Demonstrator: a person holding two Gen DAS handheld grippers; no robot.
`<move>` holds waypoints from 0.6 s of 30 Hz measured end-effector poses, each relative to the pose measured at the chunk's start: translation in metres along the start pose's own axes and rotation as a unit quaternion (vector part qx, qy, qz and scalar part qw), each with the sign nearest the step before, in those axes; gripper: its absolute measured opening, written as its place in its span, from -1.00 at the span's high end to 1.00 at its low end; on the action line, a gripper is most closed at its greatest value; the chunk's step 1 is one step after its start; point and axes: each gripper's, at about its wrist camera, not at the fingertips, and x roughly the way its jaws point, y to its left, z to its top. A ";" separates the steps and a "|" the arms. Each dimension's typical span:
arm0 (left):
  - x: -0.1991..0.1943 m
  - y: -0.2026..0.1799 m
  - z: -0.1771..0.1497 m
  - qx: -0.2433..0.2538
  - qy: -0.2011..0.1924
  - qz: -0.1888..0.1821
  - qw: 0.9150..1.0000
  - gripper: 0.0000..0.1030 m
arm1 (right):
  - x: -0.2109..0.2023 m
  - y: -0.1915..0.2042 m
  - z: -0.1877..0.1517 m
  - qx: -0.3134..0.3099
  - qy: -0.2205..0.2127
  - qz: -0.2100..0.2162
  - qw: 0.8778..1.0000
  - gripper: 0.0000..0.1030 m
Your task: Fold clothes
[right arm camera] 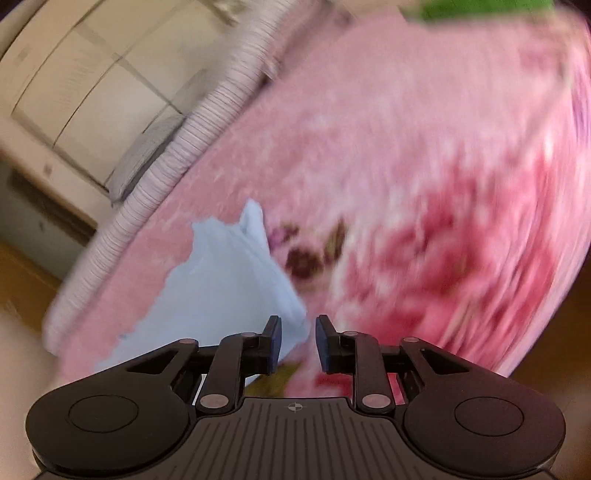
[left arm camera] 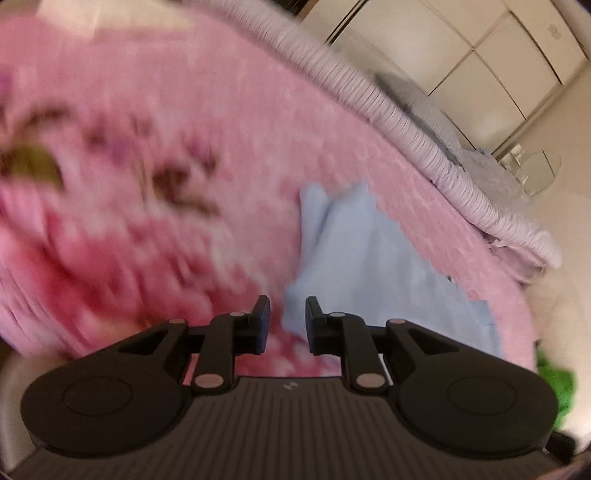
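Note:
A light blue garment (left arm camera: 369,266) lies crumpled on a pink flowered blanket (left arm camera: 166,110), just beyond and to the right of my left gripper (left arm camera: 288,325). That gripper stands open with a narrow gap, and nothing is between its pads. In the right wrist view the same blue garment (right arm camera: 229,280) lies ahead and to the left of my right gripper (right arm camera: 298,343). Its lower corner passes behind the left finger. The right gripper is open too, and only the blanket (right arm camera: 406,129) shows through its gap. Both views are blurred.
A green cloth (left arm camera: 554,387) lies at the blanket's right end and shows again at the top of the right wrist view (right arm camera: 480,9). A striped pale bed edge (left arm camera: 406,122) with a grey pillow (left arm camera: 428,110) borders the blanket. Cream wardrobe doors (right arm camera: 74,74) stand behind.

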 end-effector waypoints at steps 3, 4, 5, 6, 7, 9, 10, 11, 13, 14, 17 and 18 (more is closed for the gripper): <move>-0.001 -0.017 0.003 0.031 -0.006 -0.018 0.999 0.71 | -0.004 0.022 -0.008 -0.097 -0.034 -0.015 0.995 0.53; 0.003 -0.024 0.002 0.046 -0.004 -0.026 0.999 0.71 | -0.004 0.029 -0.011 -0.128 -0.042 -0.017 0.991 0.53; 0.011 -0.029 -0.001 0.058 0.006 -0.029 0.998 0.71 | 0.001 0.034 -0.017 -0.159 -0.044 -0.023 0.986 0.53; 0.020 -0.034 -0.005 0.069 0.018 -0.031 0.997 0.71 | 0.010 0.034 -0.021 -0.173 -0.034 -0.036 0.984 0.53; 0.029 -0.038 -0.008 0.080 0.030 -0.034 0.996 0.71 | 0.020 0.034 -0.025 -0.185 -0.023 -0.048 0.981 0.53; 0.047 -0.041 -0.014 0.085 0.057 -0.020 0.995 0.71 | 0.037 0.019 -0.021 -0.131 -0.005 -0.058 0.990 0.53; 0.048 -0.044 -0.015 0.086 0.058 -0.016 0.994 0.72 | 0.035 0.011 -0.018 -0.094 -0.004 -0.050 0.994 0.53; 0.047 -0.046 -0.016 0.087 0.056 -0.013 0.995 0.71 | 0.031 0.007 -0.015 -0.062 0.001 -0.044 0.997 0.53; 0.044 -0.052 -0.017 0.096 0.053 -0.008 0.994 0.70 | 0.020 0.003 -0.014 -0.031 0.004 -0.029 0.999 0.52; 0.042 -0.057 -0.017 0.108 0.052 -0.009 0.993 0.70 | 0.015 0.001 -0.013 -0.016 0.005 -0.022 1.000 0.50; 0.039 -0.073 -0.019 0.142 0.051 -0.017 0.988 0.70 | 0.002 0.003 -0.017 0.018 0.015 0.005 1.000 0.40; 0.038 -0.078 -0.021 0.150 0.052 -0.025 0.987 0.70 | 0.001 0.002 -0.019 0.034 0.024 0.017 0.999 0.35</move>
